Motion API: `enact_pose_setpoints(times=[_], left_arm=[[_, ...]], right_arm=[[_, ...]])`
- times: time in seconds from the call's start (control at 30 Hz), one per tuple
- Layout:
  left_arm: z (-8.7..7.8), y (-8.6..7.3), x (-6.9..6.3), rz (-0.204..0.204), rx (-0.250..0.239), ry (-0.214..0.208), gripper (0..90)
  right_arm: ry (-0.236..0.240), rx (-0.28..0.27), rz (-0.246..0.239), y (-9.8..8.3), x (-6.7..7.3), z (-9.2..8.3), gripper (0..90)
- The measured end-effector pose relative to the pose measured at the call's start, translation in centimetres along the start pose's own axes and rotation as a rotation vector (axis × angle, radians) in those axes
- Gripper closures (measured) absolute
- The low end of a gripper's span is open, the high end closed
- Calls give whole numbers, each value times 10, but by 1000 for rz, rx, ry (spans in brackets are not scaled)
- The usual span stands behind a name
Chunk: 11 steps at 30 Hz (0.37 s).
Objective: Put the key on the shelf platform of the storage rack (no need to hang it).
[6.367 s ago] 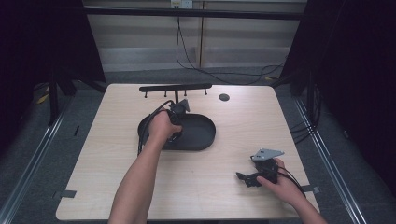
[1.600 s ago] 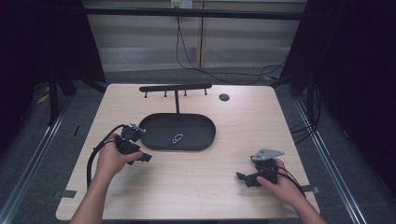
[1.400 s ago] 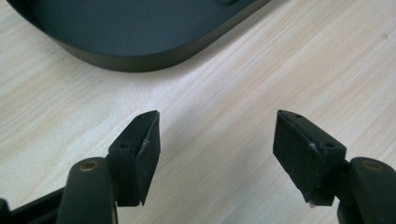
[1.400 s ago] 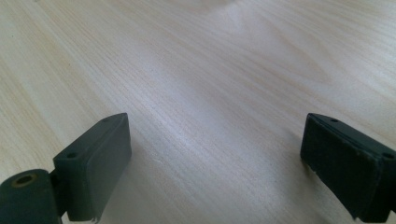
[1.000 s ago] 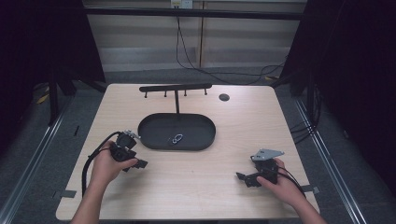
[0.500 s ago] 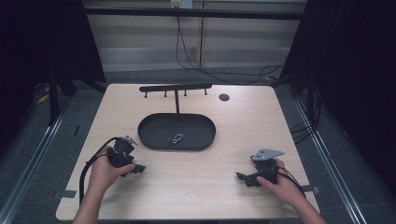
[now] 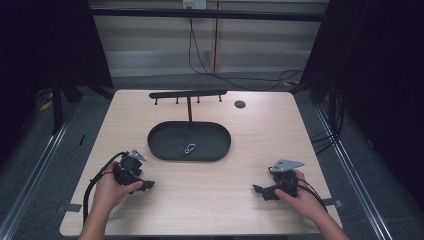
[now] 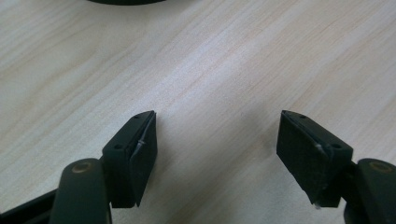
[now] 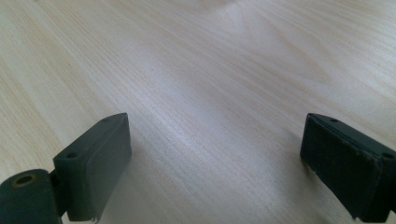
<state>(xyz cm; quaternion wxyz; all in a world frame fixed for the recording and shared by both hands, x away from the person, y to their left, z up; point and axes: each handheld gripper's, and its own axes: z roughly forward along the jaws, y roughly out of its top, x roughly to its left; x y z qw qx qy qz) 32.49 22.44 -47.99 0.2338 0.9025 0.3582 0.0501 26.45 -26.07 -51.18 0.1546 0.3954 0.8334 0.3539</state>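
We hold the left gripper (image 7: 145, 185) and right gripper (image 7: 260, 190), jaws apart, empty, on the table (image 7: 210, 200). A small metal item (image 7: 189, 148) lies in the black tray (image 7: 160, 145); we cannot identify it

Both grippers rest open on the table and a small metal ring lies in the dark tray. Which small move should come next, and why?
Probably none: the metal ring lies in the tray, and the left gripper and the right gripper rest open near the table's front edge, so the placing looks finished.

pale wooden table (image 7: 210, 200), grey floor (image 7: 45, 145), dark surroundings
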Motion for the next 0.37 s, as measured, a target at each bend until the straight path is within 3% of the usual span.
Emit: enact_pose_setpoints(times=[0.13,0.37], left_arm=[[1,-1,-2,37,-3,23,267],[3,-1,-5,35,-7,29,240]], right_arm=[[-1,1,1,0,0,0,85],[2,-1,0,-1,0,0,85]])
